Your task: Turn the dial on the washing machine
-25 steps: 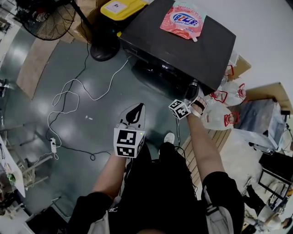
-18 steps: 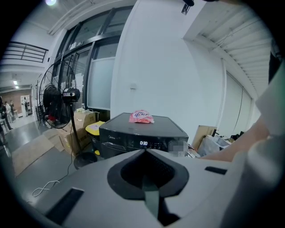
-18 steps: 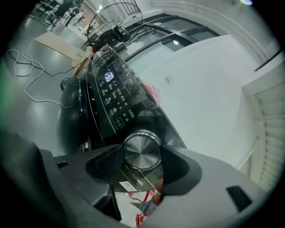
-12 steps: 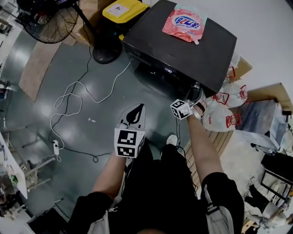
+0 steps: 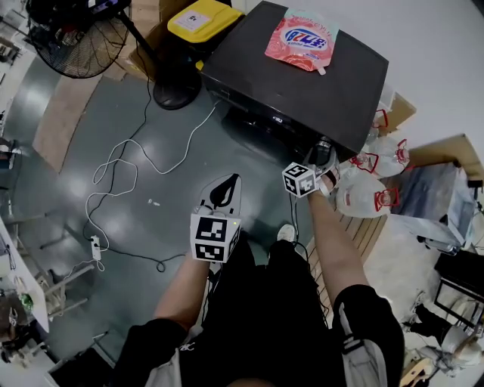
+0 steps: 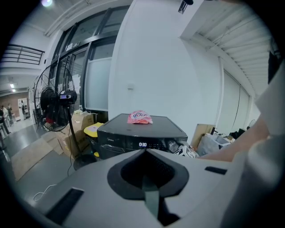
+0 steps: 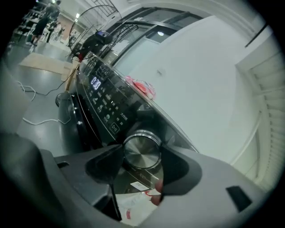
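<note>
A black washing machine (image 5: 295, 83) stands ahead with a pink detergent pouch (image 5: 299, 36) on its lid. Its silver dial (image 7: 141, 150) sits at the right end of the control panel (image 7: 104, 95). My right gripper (image 7: 142, 156) is shut on the dial, one jaw against each side. In the head view the right gripper (image 5: 321, 153) reaches the machine's front right corner. My left gripper (image 5: 224, 189) hangs low over the floor, well back from the machine, shut with nothing held. From the left gripper (image 6: 147, 178) view the display (image 6: 142, 144) reads 0:30.
A standing fan (image 5: 76, 30) and a yellow-lidded bin (image 5: 203, 17) are left of the machine. White cables (image 5: 121, 162) trail over the grey floor. White plastic bags (image 5: 370, 189) and cardboard lie right of the machine, close to my right arm.
Both grippers keep their places; the right one stays at the dial. Only the head view has shifted slightly.
</note>
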